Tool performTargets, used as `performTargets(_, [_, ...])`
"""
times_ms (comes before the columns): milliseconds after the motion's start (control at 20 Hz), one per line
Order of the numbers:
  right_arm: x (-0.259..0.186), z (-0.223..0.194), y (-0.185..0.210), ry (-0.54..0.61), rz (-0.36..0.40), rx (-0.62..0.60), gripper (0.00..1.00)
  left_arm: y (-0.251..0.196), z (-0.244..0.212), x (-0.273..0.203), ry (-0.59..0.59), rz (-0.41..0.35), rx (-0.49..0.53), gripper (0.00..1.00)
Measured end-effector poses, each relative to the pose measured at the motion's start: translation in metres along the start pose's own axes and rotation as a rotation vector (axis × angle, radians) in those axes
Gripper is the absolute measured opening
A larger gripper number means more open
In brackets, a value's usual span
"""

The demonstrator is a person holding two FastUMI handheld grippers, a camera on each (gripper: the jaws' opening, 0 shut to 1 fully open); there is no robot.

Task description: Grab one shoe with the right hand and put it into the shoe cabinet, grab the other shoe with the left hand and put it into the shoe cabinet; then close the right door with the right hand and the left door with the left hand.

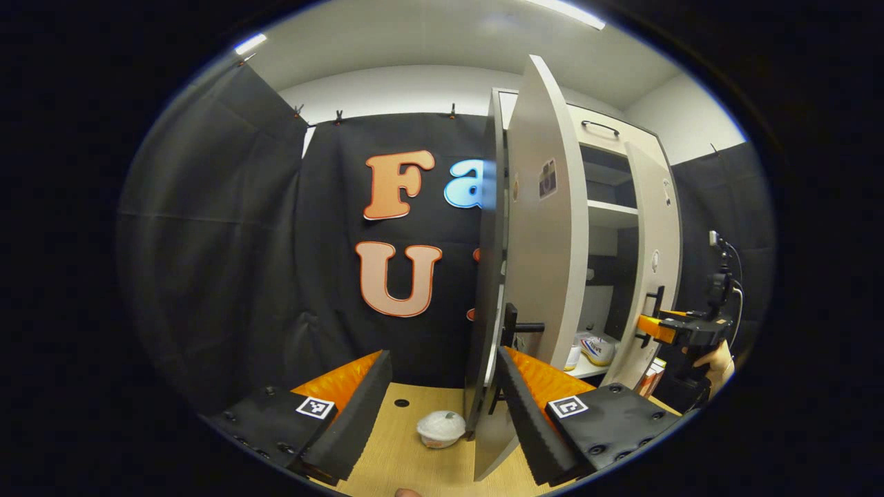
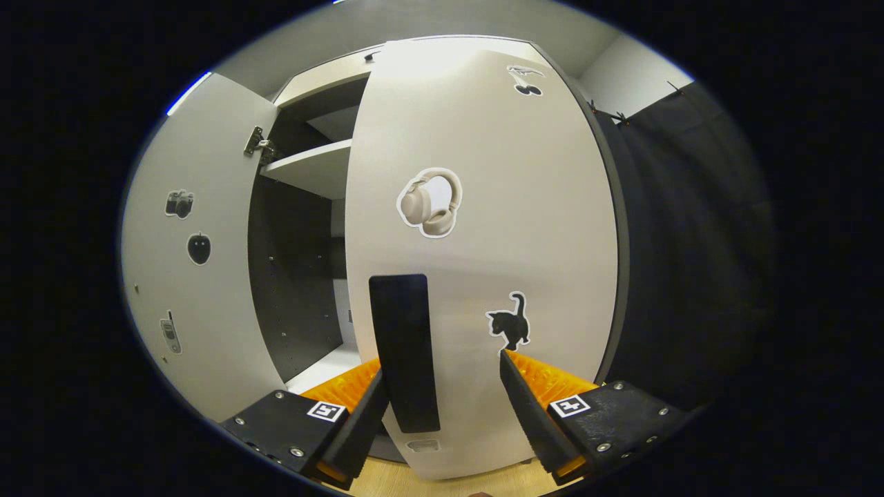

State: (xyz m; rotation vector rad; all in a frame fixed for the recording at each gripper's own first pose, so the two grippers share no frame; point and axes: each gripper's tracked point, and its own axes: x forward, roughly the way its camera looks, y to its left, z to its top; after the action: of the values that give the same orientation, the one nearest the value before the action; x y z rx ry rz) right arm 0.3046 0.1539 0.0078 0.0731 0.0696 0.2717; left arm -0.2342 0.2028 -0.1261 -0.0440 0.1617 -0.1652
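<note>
Shoes, a white pair of trainers with coloured trim (image 1: 595, 348), sat on the low shelf of the tall white shoe cabinet (image 1: 611, 214), ahead and right of the left gripper (image 1: 442, 407). That claw gaped wide and empty, the smooth left door (image 1: 545, 228) edge-on between its ribbed pads, likely lined up for a push. Over to the right gripper view: the right gripper (image 2: 442, 407) stood open, straddling the flat black handle (image 2: 404, 348) of the glossy, stickered right door (image 2: 483, 241), gripping nothing, seemingly poised to swing it closed.
</note>
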Motion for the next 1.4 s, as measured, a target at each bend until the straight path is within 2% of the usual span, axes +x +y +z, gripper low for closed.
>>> performTargets(250, [0.000,0.000,0.002,0.006,-0.018,0.003,0.92,-0.029,-0.013,0.010,0.021,-0.133,0.030,0.96])
performTargets(450, [-0.012,0.018,0.008,-0.036,-0.019,0.016,0.92,-0.029,-0.015,0.017,0.032,-0.151,0.008,0.95])
performTargets(650, [-0.052,0.051,-0.004,-0.066,-0.049,-0.022,0.92,-0.040,-0.016,0.016,0.043,-0.181,-0.022,0.96])
performTargets(850, [-0.087,0.078,-0.020,-0.092,-0.081,-0.026,0.92,-0.069,-0.018,0.021,0.045,-0.243,-0.028,0.98])
performTargets(1000, [-0.110,0.093,-0.035,-0.125,-0.099,-0.029,0.92,-0.095,-0.020,0.026,0.052,-0.297,-0.038,0.95])
performTargets(1100, [-0.123,0.098,-0.045,-0.140,-0.104,-0.025,0.92,-0.111,-0.021,0.033,0.060,-0.323,-0.054,0.98])
performTargets(1150, [-0.129,0.100,-0.050,-0.146,-0.112,-0.023,0.92,-0.118,-0.021,0.035,0.063,-0.334,-0.062,0.95])
performTargets(1250, [-0.139,0.103,-0.063,-0.153,-0.128,-0.028,0.92,-0.130,-0.020,0.042,0.058,-0.340,-0.064,0.98])
performTargets(1400, [-0.151,0.104,-0.080,-0.159,-0.141,-0.035,0.92,-0.141,-0.026,0.053,0.060,-0.327,-0.082,0.94])
